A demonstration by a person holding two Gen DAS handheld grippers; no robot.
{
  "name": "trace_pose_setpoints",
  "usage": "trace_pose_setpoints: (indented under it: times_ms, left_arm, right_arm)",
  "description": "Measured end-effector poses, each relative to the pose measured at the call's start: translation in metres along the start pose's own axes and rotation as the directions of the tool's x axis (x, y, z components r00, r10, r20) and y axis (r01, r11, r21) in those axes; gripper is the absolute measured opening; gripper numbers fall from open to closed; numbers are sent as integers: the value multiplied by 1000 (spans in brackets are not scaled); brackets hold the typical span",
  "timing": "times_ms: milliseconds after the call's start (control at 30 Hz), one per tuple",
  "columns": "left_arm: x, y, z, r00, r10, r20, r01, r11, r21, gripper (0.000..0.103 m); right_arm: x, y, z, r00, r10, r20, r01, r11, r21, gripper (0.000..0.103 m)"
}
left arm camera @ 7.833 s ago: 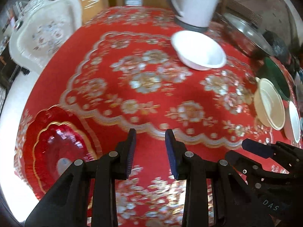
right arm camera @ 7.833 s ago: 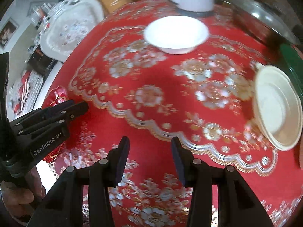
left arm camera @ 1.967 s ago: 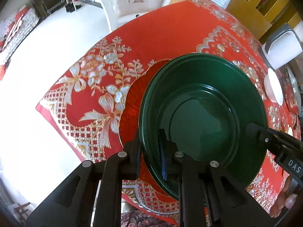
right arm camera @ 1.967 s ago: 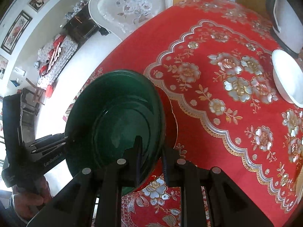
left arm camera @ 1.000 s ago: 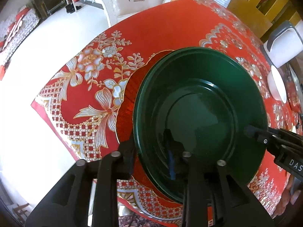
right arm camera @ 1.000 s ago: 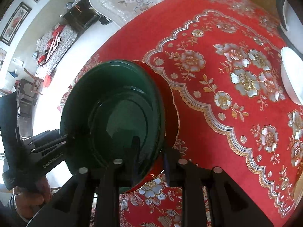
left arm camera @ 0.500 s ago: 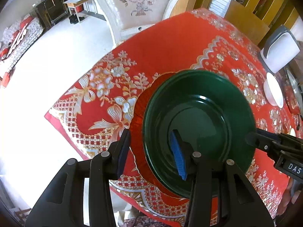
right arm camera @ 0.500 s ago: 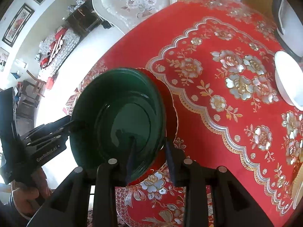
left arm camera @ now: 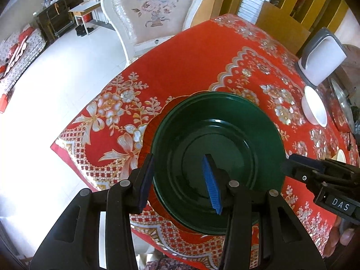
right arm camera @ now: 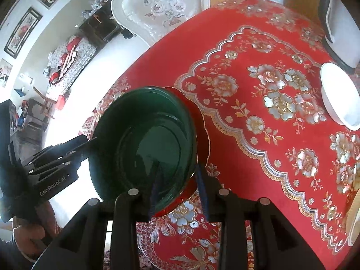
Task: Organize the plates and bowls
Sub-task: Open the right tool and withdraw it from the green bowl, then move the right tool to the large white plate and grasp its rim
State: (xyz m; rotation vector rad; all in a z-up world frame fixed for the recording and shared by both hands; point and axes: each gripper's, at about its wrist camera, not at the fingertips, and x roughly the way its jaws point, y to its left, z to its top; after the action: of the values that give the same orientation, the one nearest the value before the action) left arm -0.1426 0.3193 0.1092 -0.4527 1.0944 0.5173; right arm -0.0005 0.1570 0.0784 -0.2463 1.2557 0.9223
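Green plate (left arm camera: 225,121) on red plate (right arm camera: 202,121) (stacked), both claws parted

A lived-in home, its dining area: a table under a red floral tablecloth (left arm camera: 202,51), an ornate white upholstered chair (left arm camera: 155,11) drawn up to it, framed pictures (right arm camera: 22,31) on the wall, a dark sideboard (left arm camera: 58,20) and a tiled floor (left arm camera: 45,85) beyond

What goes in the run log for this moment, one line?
stage: green plate set on red plate | left tool: open, just released | right tool: open, rim between | next: white bowl
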Motion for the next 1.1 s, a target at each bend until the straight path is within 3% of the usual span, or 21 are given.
trace_pose_setpoints:
  times_ms: [733,1100]
  left_arm:
    - [0,-43,3,999,-48,-3,49,996,81,44]
    - [6,-112,-2,991,-126,-48,133,968,214,44]
  right_arm:
    - [-14,-25,-16,1000,-20,16,19,998,67,36]
    - [-42,-70,-48,997,-69,38,61,982,181,37]
